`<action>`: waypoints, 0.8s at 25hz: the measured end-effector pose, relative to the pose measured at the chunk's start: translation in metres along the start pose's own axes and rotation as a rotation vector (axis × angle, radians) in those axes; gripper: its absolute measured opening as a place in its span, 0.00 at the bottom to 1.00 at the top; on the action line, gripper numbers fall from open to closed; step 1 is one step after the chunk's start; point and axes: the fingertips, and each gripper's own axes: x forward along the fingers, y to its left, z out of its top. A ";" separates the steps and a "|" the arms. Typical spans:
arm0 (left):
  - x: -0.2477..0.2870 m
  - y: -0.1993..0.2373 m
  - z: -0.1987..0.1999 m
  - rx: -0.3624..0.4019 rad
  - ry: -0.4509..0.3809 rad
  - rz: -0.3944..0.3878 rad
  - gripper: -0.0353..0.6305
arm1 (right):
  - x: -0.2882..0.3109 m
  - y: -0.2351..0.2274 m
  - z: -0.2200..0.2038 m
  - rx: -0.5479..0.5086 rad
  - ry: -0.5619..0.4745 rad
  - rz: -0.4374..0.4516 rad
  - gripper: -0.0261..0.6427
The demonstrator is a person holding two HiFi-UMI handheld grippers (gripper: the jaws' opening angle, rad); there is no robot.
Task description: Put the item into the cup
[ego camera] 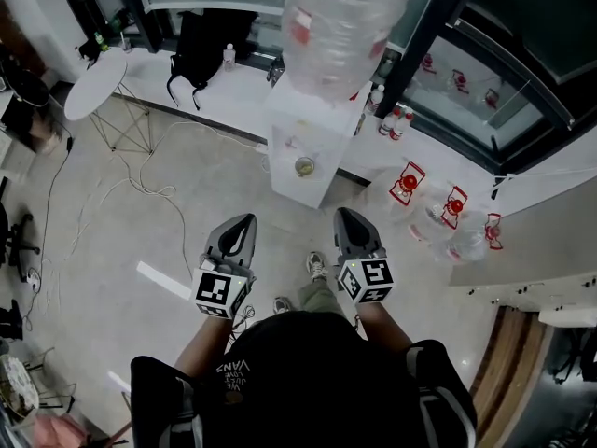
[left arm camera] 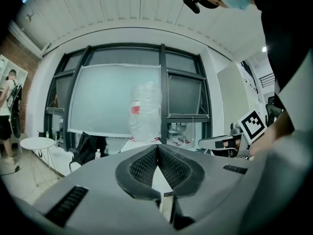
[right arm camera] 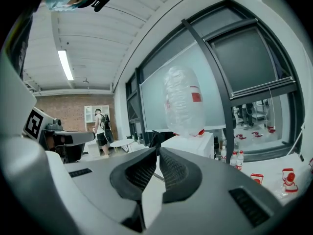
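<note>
Head view: left gripper (ego camera: pixel 244 220) and right gripper (ego camera: pixel 345 213) are held side by side at frame centre, pointing toward the white water dispenser (ego camera: pixel 300 187). Both sets of fingers are clenched tip to tip with nothing between them. The cup (ego camera: pixel 304 166) sits on the dispenser ledge, above centre, below the big water bottle (ego camera: pixel 340 26). No item to go in it can be made out.
</note>
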 end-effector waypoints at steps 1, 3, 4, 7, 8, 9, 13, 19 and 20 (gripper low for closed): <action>-0.006 -0.001 0.002 0.002 -0.003 0.001 0.08 | -0.003 0.003 0.000 -0.002 0.002 0.002 0.11; -0.017 -0.002 0.004 0.007 -0.006 0.004 0.08 | -0.010 0.007 -0.001 -0.006 0.008 0.004 0.11; -0.022 -0.003 0.006 0.008 -0.010 0.007 0.08 | -0.013 0.009 -0.001 -0.009 0.011 0.003 0.11; -0.037 -0.002 0.009 0.001 -0.023 0.023 0.08 | -0.022 0.013 -0.002 -0.017 0.017 -0.005 0.11; -0.041 -0.002 0.009 0.001 -0.025 0.029 0.08 | -0.024 0.014 -0.002 -0.018 0.017 -0.006 0.11; -0.045 -0.002 0.009 0.003 -0.027 0.033 0.08 | -0.026 0.015 -0.002 -0.019 0.018 -0.005 0.11; -0.056 -0.002 0.017 -0.021 -0.053 0.052 0.08 | -0.029 0.020 -0.002 -0.026 0.018 -0.003 0.11; -0.062 -0.003 0.020 -0.040 -0.074 0.067 0.08 | -0.030 0.027 0.000 -0.021 0.008 0.002 0.11; -0.063 -0.004 0.020 -0.044 -0.075 0.066 0.08 | -0.030 0.028 0.000 -0.022 0.008 0.004 0.11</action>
